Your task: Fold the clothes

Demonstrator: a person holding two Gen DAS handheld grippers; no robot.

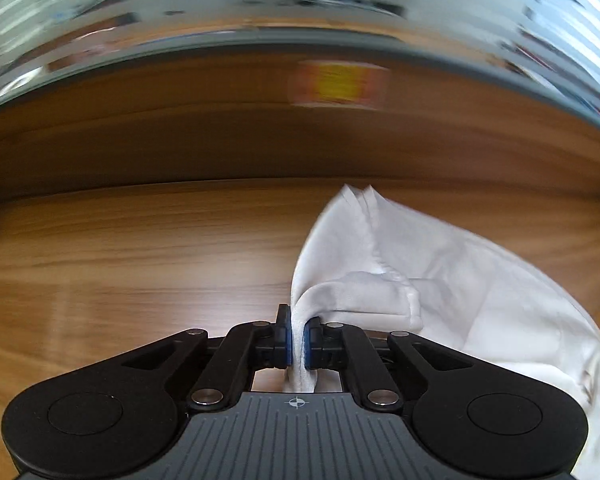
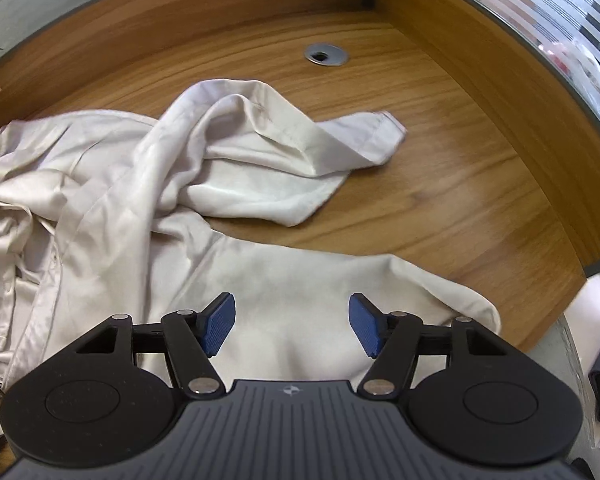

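A cream-white shirt (image 2: pixel 148 184) lies crumpled on the wooden table (image 2: pixel 440 200), one sleeve (image 2: pixel 356 136) stretched toward the right. My right gripper (image 2: pixel 292 322) is open, its blue pads (image 2: pixel 220 320) spread just above the shirt's near flat part, holding nothing. In the left wrist view my left gripper (image 1: pixel 299 336) is shut on a bunched fold of the same white shirt (image 1: pixel 440 280), which trails off to the right over the table (image 1: pixel 140 248). The view is motion-blurred.
A round metal cable grommet (image 2: pixel 326 55) sits in the table beyond the shirt. A wooden partition with frosted glass (image 2: pixel 520 92) walls the far and right sides. An orange-yellow sticker (image 1: pixel 338 85) is on the partition. The table's edge is at the right (image 2: pixel 580 280).
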